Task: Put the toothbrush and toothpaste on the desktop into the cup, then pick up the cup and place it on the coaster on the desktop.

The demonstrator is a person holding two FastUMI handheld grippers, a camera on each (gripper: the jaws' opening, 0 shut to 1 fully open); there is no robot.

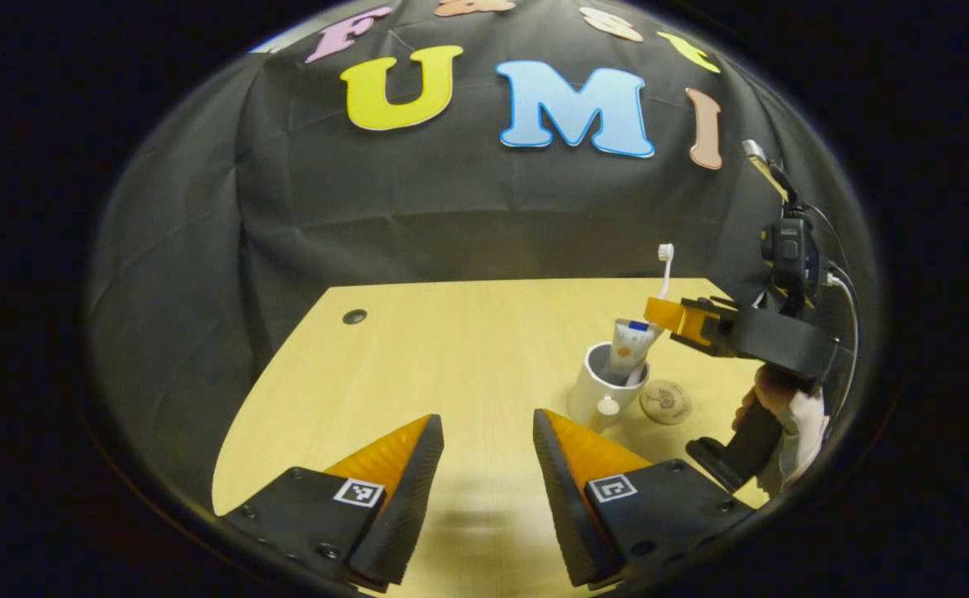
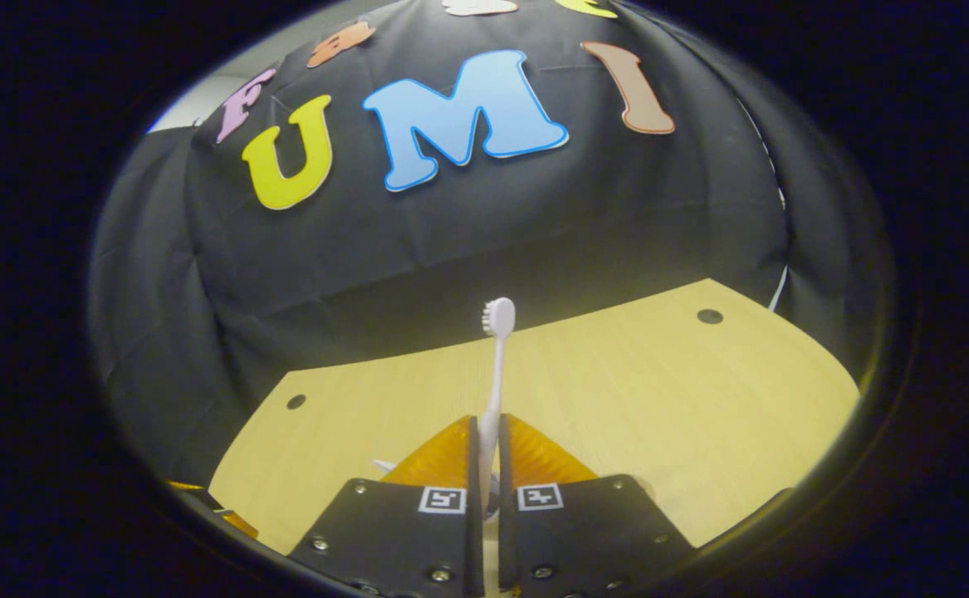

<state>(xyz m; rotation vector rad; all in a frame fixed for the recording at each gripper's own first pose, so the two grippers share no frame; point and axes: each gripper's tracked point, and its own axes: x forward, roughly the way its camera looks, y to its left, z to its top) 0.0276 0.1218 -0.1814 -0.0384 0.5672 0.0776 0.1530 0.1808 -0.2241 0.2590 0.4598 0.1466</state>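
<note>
On the desk (image 1: 451,349), cup (image 1: 596,390) holds toothpaste (image 1: 627,349); right gripper (image 2: 484,432) clamps toothbrush (image 2: 496,365), left gripper (image 1: 488,432) spread.

wall: black cloth (image 1: 467,208), creased, draped behind and round both sides of desk
desk: light wood top (image 1: 451,349), pale grain, curved front edge
desk holes: one small dark round hole (image 1: 354,316) near far left corner in left gripper view; two in right gripper view, far left (image 2: 296,402) and far right (image 2: 709,316)
light: dim, soft shadow on desk front
beyond cloth: pale strip (image 2: 193,104), upper left
</note>
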